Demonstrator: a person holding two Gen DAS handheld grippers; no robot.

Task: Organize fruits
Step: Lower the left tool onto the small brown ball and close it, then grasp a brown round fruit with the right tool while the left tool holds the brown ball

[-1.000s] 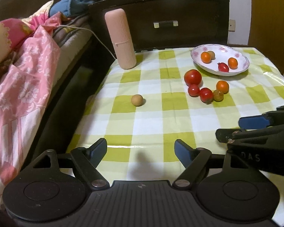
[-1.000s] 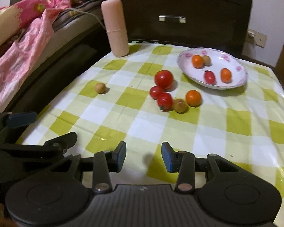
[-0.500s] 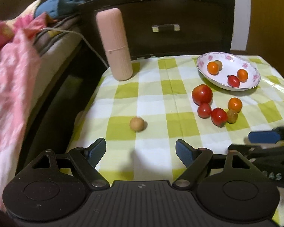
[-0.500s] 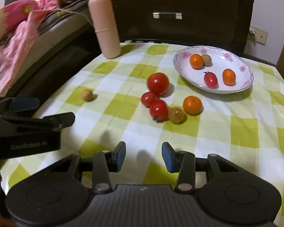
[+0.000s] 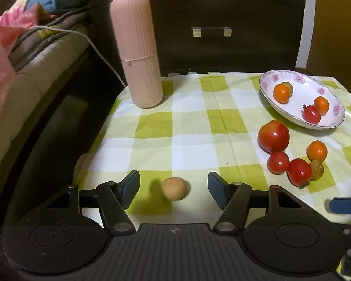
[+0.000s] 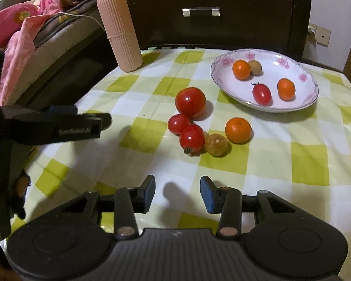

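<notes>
Left wrist view: low over the green-and-white checked tabletop [image 5: 194, 117], near its left edge, facing the dark wooden drawer cabinet [image 5: 222, 23]. Right wrist view: slightly higher, further right, same heading. Shared: white floral porcelain dish [image 5: 283, 110] [image 6: 299, 104], ribbed pink cylindrical container [image 5: 138, 53] [image 6: 119, 30].

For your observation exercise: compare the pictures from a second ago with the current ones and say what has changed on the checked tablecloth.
The left gripper has moved forward to the lone brown fruit, which now lies between its open fingers, not yet gripped. The right gripper has edged towards the fruit cluster, still open and empty. The flowered dish, its four fruits and the pink ribbed case stayed put.
</notes>
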